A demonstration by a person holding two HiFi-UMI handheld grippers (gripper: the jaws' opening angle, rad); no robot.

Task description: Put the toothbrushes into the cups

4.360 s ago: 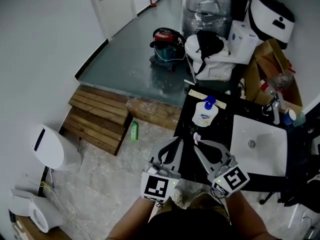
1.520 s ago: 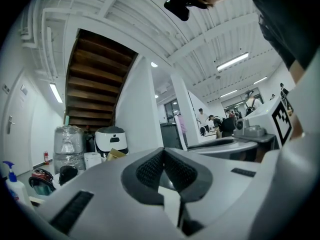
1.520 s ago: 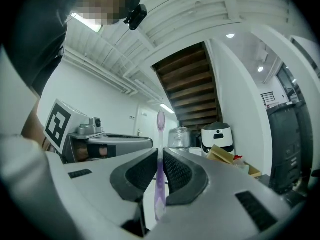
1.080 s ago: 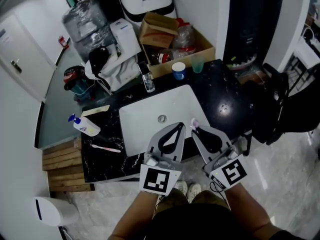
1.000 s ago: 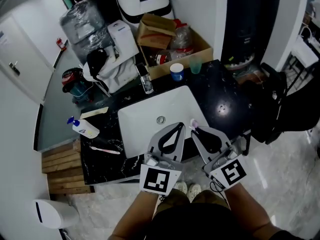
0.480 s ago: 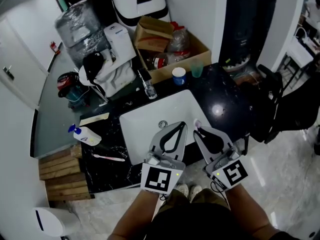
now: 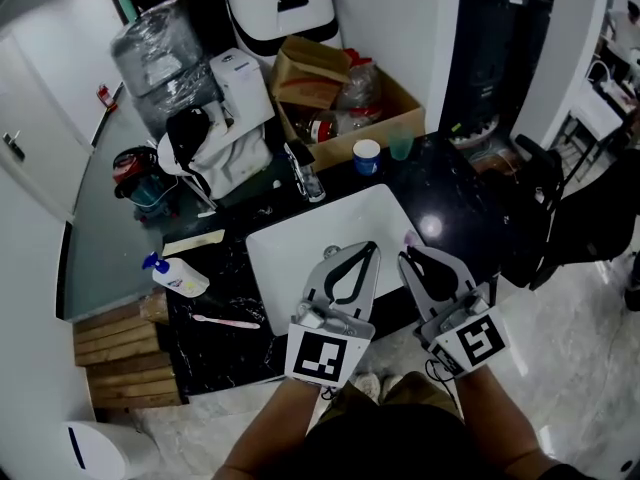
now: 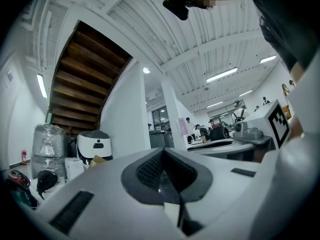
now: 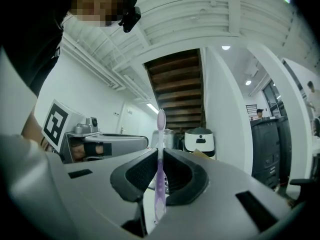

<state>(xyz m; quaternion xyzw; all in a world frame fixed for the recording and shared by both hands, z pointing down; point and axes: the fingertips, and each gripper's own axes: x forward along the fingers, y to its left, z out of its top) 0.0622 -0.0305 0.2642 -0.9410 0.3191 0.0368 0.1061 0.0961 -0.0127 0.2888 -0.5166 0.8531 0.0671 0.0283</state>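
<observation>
Carrying the purple toothbrush, clamped upright in the right claw, toward the blue-and-white cup at 12 o'clock needs steady alignment; the left claw is closed and empty. Both claws have drifted toward 3 o'clock; a pink toothbrush lies on the tabletop

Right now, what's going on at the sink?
A person stands at the black counter with both grippers held over the white sink. The right gripper is shut on a purple toothbrush, its head sticking out past the jaw tips. The left gripper is shut and empty. A pink toothbrush lies on the counter. The blue-and-white cup and green cup show no toothbrush.
</observation>
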